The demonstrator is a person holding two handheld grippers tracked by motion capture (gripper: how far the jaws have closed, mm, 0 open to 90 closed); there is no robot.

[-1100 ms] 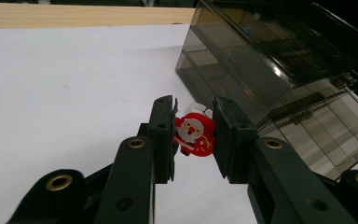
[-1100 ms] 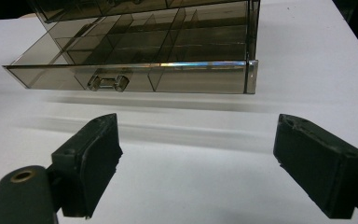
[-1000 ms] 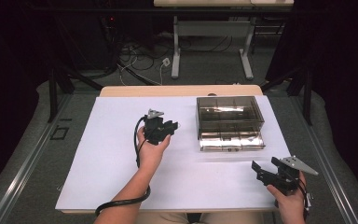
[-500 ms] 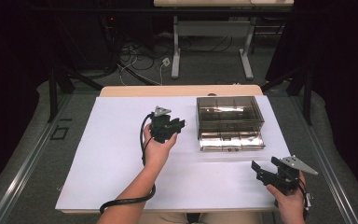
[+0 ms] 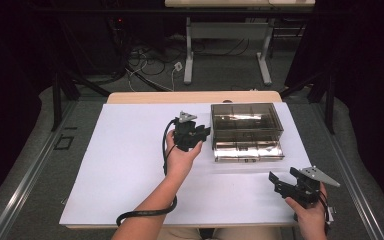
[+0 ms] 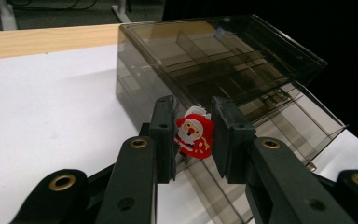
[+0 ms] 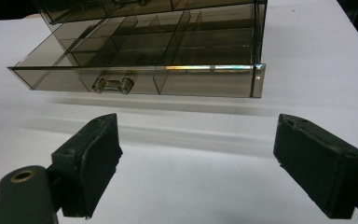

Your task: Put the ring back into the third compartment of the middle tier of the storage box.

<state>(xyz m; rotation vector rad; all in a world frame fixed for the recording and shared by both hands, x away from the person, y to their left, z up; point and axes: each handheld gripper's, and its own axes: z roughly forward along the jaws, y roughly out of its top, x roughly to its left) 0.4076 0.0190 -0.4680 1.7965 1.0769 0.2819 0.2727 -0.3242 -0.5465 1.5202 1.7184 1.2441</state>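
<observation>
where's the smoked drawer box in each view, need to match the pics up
high view: the smoked drawer box sits right of centre on the white sheet, beside the left gripper.
left gripper view: upper middle and right, just beyond the jaws that hold a santa figure.
right gripper view: along the top edge, beyond the open jaws.
shared landmark: its open drawer, pulled out toward the person.

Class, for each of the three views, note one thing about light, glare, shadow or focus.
High view: dark surroundings, a brightly lit white table, a glare streak on the smoked plastic drawer box. Left gripper view: the Santa figure is sharp, the nearest jaw arms are soft. Right gripper view: a rainbow glint on the front rim of the open drawer, with a soft shadow beneath it.
</observation>
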